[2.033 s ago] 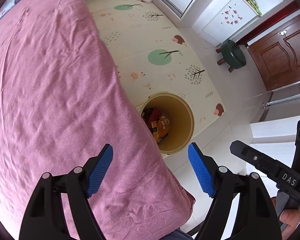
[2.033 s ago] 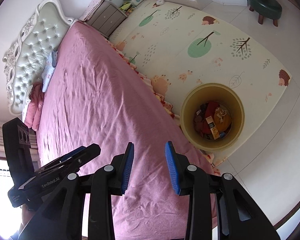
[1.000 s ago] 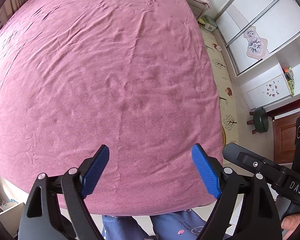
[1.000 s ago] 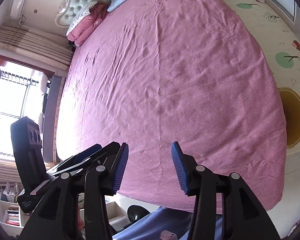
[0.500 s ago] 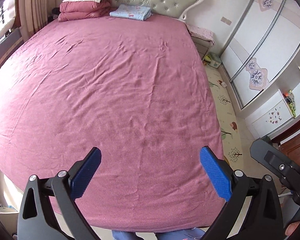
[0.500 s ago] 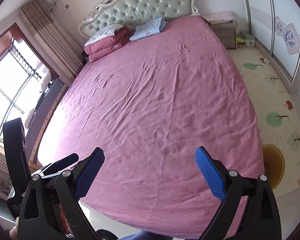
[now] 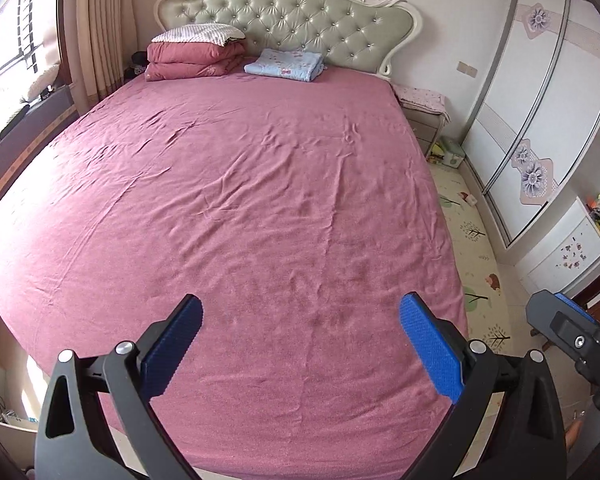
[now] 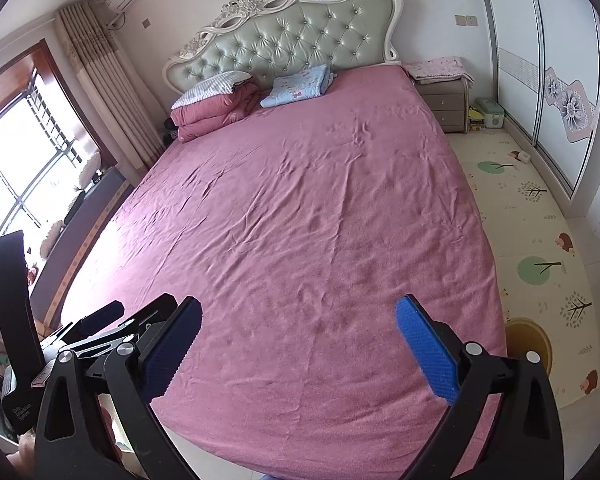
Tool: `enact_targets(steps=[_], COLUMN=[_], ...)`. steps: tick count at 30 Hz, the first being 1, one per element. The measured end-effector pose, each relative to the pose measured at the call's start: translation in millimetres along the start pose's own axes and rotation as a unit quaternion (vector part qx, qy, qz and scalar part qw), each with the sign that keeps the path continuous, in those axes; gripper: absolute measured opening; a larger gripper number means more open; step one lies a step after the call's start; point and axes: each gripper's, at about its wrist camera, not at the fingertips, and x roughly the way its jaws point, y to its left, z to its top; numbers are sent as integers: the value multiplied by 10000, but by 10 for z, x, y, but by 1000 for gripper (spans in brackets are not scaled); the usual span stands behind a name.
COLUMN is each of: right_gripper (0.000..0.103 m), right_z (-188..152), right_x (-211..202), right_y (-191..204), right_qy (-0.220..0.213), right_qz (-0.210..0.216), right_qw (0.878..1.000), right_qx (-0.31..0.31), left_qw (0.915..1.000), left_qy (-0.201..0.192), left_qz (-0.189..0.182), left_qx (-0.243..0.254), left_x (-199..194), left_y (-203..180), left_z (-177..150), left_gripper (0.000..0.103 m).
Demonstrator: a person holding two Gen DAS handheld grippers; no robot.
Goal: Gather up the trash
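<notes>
Nearest the lenses, left gripper [image 7: 300, 342] and right gripper [image 8: 298, 344] both spread wide, nothing between the blue pads; right jaws have just been opening, empty, and the left ones widened a little too. Both hover over the foot of the bed [image 7: 260, 216], angled down at it.

Task's thing: yellow bin [image 8: 530, 342] sits on the floor at the bed's right foot corner, only part of its rim showing in the right wrist view, contents hidden. No loose trash visible on the sheet or the mat, so judged: collecting looks done or nearly so, or any remaining pieces are out of frame.

Risks, judged: grippers aimed at bare sheet, so a closing move would pinch fabric and drag the sheet [image 8: 308, 220]. The bin is low and half hidden behind the mattress edge, so a drop from here could miss or clip the rim. Two grippers are close side by side, so they could knock together.

Surface: pink-mauve sheet, creased, soft. Further back, folded red quilt [image 7: 192, 62] with a pillow on top, and a folded blue blanket [image 7: 284, 65], all against the tufted green headboard [image 7: 288, 20]. Right side: patterned play mat [image 8: 532, 216], nightstand [image 8: 444, 106], sliding wardrobe [image 7: 540, 120]. Left: window [image 8: 16, 168], curtains.
</notes>
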Motion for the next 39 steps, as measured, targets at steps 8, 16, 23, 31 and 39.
enact_targets(steps=[8,16,23,31,39], right_gripper=[94,94,94,94,94], right_z=[-3,3,4,9,12], right_x=[17,16,-5,0,6], right_y=[-30,-34,-41,-55,-68], right_qy=[63,77,69,152,158], right_qz=[-11,-5,19,87,93], right_qw=[10000,10000,10000,9998,9998], right_qx=[25,2,9,-54,-61], left_qw=[9999,10000,10000,10000,9999], left_qy=[22,-59,-1,38,112], left_qz=[-9,-32,-12,-31,-36], left_qx=[104,46,77,76,35], left_x=[-31,-56,-21,-10,22], left_y=[-43,-49,-75,-90,-69], left_z=[-12,-2,4,-4,-10], left_gripper=[99,99,99,99,99])
